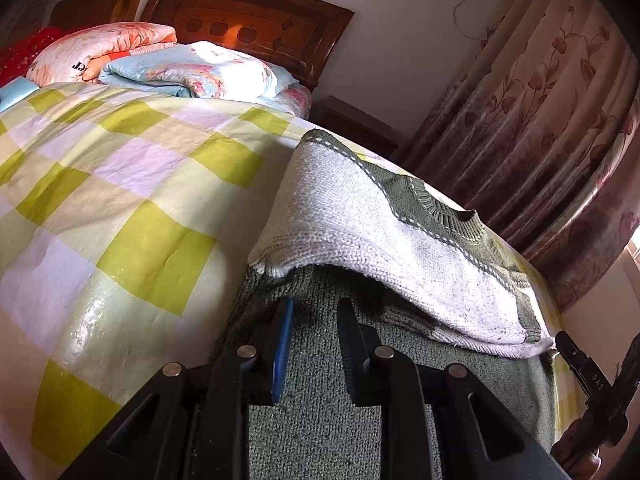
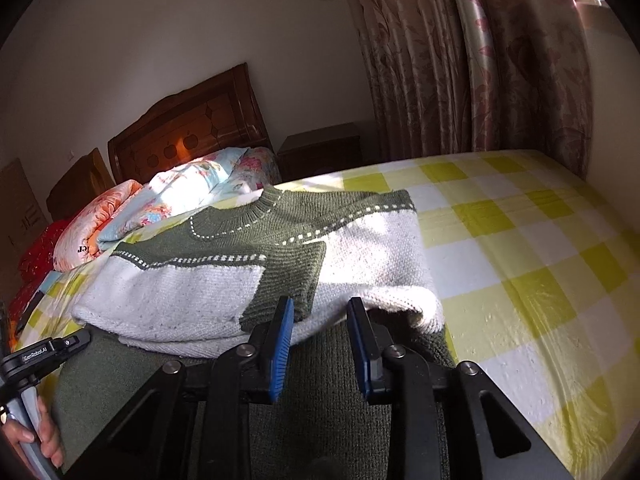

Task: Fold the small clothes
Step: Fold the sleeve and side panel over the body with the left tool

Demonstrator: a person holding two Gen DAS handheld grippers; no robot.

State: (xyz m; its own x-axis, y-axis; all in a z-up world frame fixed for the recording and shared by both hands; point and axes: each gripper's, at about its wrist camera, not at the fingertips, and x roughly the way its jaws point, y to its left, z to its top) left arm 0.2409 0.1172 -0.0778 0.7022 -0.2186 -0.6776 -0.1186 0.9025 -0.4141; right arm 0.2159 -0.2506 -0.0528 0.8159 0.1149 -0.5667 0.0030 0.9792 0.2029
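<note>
Both tongs stand with their jaws parted, gripping nothing. At the bottom centre of its own view, the left gripper (image 1: 314,312) rests with its fingers on the dark green lower part of the knitted sweater (image 1: 360,216), its tips just under the folded white sleeve edge. At the bottom centre of the other view, the right gripper (image 2: 320,312) sits likewise on green knit, its tips meeting the folded white-and-green layers of the sweater (image 2: 248,264). That garment lies on the yellow-and-white checked bedsheet (image 1: 120,184), which fills the left half of the left view and the right half of the right view. Folded floral quilts (image 1: 168,64) are piled in the upper left before a carved wooden headboard (image 1: 256,16). Flowered curtains (image 1: 540,128) hang at the right.
</note>
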